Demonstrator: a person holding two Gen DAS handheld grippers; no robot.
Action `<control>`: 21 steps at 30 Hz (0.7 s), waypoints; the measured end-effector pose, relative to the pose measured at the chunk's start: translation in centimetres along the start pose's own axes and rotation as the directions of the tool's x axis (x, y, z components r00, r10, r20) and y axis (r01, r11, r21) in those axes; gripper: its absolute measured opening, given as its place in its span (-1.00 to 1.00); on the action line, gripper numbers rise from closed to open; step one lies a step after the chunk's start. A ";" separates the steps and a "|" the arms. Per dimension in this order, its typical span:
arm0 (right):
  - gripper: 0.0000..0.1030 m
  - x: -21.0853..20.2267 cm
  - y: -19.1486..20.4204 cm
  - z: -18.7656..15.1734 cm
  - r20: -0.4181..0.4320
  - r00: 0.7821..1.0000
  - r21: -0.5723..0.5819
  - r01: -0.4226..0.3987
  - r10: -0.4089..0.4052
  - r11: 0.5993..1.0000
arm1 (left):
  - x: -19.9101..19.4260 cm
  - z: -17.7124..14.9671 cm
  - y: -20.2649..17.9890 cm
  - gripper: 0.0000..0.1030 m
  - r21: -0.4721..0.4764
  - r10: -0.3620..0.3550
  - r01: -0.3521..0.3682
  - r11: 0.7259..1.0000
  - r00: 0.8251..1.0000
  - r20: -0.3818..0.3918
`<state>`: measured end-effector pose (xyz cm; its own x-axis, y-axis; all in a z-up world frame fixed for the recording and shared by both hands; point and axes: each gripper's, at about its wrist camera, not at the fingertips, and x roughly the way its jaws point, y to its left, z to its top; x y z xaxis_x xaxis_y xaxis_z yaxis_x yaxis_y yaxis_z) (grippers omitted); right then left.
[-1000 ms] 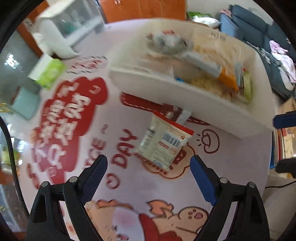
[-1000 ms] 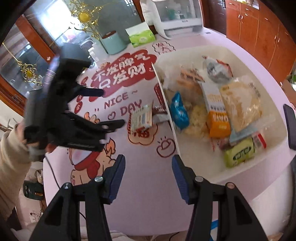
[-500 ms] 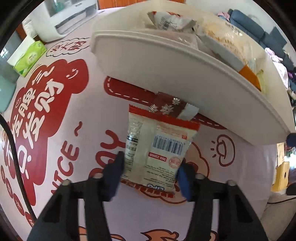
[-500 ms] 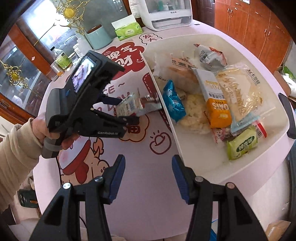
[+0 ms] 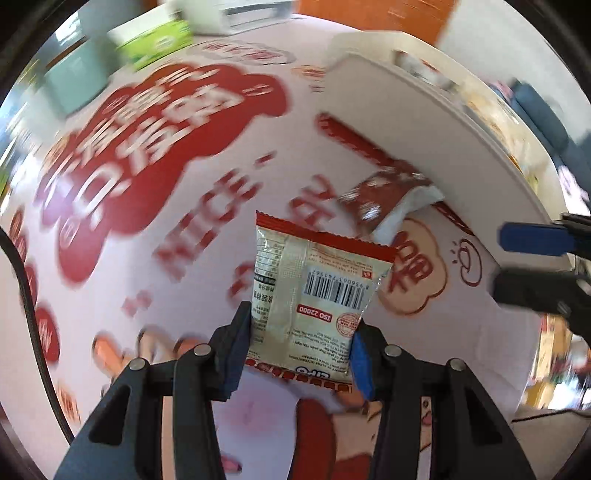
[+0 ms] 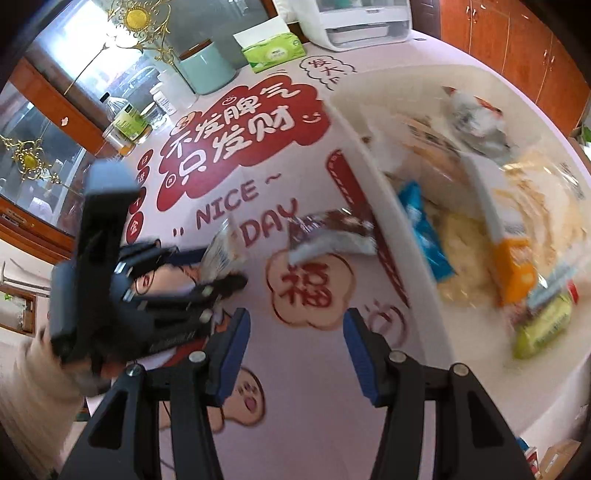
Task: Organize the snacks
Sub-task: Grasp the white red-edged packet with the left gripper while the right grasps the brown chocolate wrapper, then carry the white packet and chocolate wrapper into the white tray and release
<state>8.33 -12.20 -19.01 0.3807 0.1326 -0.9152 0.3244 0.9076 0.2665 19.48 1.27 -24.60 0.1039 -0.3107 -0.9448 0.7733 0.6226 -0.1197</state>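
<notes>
The cream snack packet with red edges and a barcode (image 5: 310,295) is pinched at its lower end between the blue pads of the left gripper (image 5: 299,350), which grips it from both sides above the pink printed tablecloth (image 5: 207,280). In the right wrist view the same packet (image 6: 221,254) shows at about nine o'clock from centre, clamped in the left gripper (image 6: 218,269) and blurred.

Just past the packet, at about one o'clock in the left wrist view, a brown and white wrapped snack (image 5: 388,195) lies on the cloth, touching or nearly touching the outer wall of the large white oval tray (image 5: 436,147). In the right wrist view this wrapped snack (image 6: 332,236) sits just left of the tray's rim (image 6: 373,184).

The tray fills the right wrist view from one to four o'clock. Inside it lie a blue packet (image 6: 424,232) near the left wall, a tall white and orange packet (image 6: 509,251), a clear bag of pale snacks (image 6: 546,195), a grey and red bag (image 6: 476,118) at the far end, and a yellow-green packet (image 6: 543,328) at the near end. Motion blur hides the finer detail.

The right gripper (image 6: 295,350) has its blue-padded fingers spread wide with nothing between them, above the tablecloth near the tray.

At twelve o'clock on the table stand a green tissue box (image 6: 273,51), a teal canister (image 6: 207,70) and a white appliance (image 6: 362,22).
</notes>
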 end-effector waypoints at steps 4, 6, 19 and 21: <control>0.03 2.2 0.6 1.7 0.020 0.999 0.096 0.032 -0.034 0.995 | -1.9 -1.5 2.1 -0.10 -0.115 0.007 -0.003 0.993 0.999 0.038; 0.03 3.4 0.5 2.3 0.037 0.997 0.183 0.054 -0.062 0.982 | -2.9 -2.3 2.7 -0.10 -0.158 0.003 0.006 0.987 0.998 0.057; 0.06 8.3 -0.8 4.1 0.095 0.925 0.456 0.288 -0.368 0.842 | -6.3 -7.2 5.4 -0.09 -0.324 0.053 -0.021 0.946 0.994 0.091; 0.05 8.5 -0.5 4.3 0.100 0.916 0.437 0.310 -0.388 0.844 | -6.5 -7.7 5.9 -0.09 -0.345 0.059 -0.025 0.938 0.994 0.090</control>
<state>15.11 -13.25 -25.68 0.3093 -0.2707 -0.9116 0.7702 0.6335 0.0732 18.55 12.51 -21.47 0.2050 -0.3364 -0.9191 0.5070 0.8398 -0.1943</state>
